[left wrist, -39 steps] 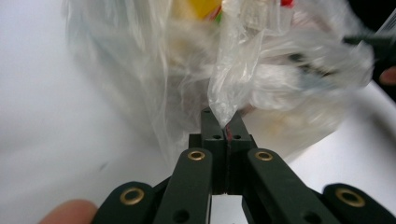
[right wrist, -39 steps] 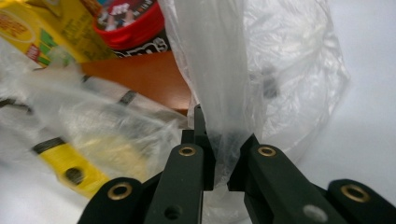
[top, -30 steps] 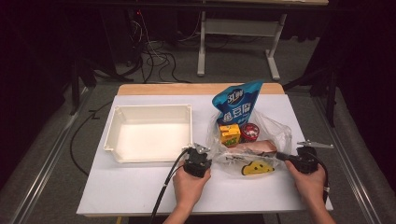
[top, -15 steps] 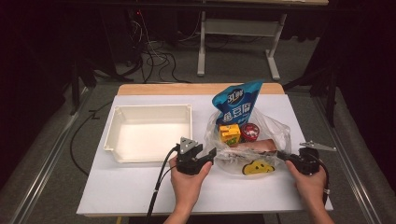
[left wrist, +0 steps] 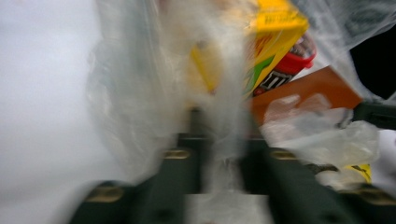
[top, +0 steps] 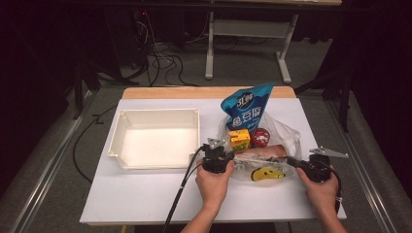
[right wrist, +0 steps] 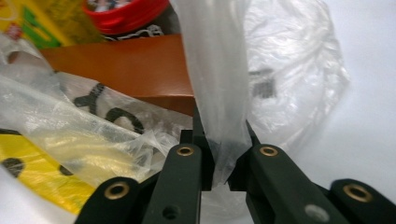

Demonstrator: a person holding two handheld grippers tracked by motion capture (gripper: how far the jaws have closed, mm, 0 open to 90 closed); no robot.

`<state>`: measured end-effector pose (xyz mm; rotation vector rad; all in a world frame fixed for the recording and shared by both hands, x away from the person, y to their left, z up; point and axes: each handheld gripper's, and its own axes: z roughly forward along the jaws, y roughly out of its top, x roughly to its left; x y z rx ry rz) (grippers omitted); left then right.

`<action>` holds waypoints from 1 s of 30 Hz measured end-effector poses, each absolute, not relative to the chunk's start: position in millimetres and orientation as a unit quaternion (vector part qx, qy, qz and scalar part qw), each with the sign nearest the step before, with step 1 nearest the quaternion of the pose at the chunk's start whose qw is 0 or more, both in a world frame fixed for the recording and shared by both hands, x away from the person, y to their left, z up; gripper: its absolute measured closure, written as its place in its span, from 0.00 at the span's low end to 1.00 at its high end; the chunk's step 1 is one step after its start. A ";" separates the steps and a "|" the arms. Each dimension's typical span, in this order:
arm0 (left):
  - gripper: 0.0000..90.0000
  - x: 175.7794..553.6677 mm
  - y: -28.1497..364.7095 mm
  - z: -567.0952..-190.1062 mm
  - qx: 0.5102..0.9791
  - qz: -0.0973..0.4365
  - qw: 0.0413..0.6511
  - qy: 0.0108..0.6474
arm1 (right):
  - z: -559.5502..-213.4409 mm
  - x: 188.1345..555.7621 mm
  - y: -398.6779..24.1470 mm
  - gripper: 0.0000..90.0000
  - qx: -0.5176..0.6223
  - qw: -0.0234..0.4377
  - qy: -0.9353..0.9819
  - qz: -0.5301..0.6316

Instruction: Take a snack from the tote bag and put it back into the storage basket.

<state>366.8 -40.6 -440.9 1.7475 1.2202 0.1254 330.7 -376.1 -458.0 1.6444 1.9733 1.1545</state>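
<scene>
In the right gripper view, the right gripper [right wrist: 219, 163] pinches the plastic bag [right wrist: 219, 93], hiding a brown packet [right wrist: 121, 70].

My left tool [top: 217, 158] and right tool [top: 311, 167] are black, grey three-cornered plates on top, brass-coloured screws [right wrist: 185, 150] in the jaws; a black cable [top: 180, 189] trails left.
</scene>
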 end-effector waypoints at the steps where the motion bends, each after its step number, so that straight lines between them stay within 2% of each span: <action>1: 0.97 364.7 -37.5 -442.8 0.718 0.049 0.483 0.500 | -457.0 330.4 -375.2 0.97 0.575 0.157 0.693 0.405; 9: 0.96 354.1 -24.5 -455.0 0.685 0.022 0.513 0.517 | -457.1 332.4 -366.9 0.98 0.578 0.157 0.698 0.392; 12: 0.95 345.3 -16.9 -455.6 0.682 0.027 0.522 0.513 | -455.5 330.4 -366.7 0.97 0.575 0.159 0.698 0.396; 15: 0.97 345.6 -8.1 -460.1 0.681 0.028 0.515 0.519 | -453.8 329.0 -365.5 0.97 0.567 0.160 0.701 0.402; 16: 0.99 347.0 -5.8 -462.5 0.682 0.013 0.517 0.518 | -454.2 329.4 -365.3 0.97 0.570 0.159 0.699 0.401; 22: 1.00 350.5 -17.6 -477.6 0.742 0.019 0.447 0.499 | -452.2 329.1 -364.5 0.97 0.567 0.155 0.696 0.413; 25: 1.00 352.5 -22.0 -481.9 0.767 0.037 0.417 0.486 | -453.8 329.7 -365.0 0.97 0.572 0.148 0.695 0.411; 27: 1.00 350.9 -28.4 -477.9 0.789 0.070 0.394 0.466 | -457.5 332.0 -366.8 0.97 0.577 0.145 0.696 0.401; 30: 1.00 350.2 -32.0 -476.5 0.798 0.096 0.381 0.457 | -469.0 338.2 -372.8 0.99 0.611 0.136 0.692 0.360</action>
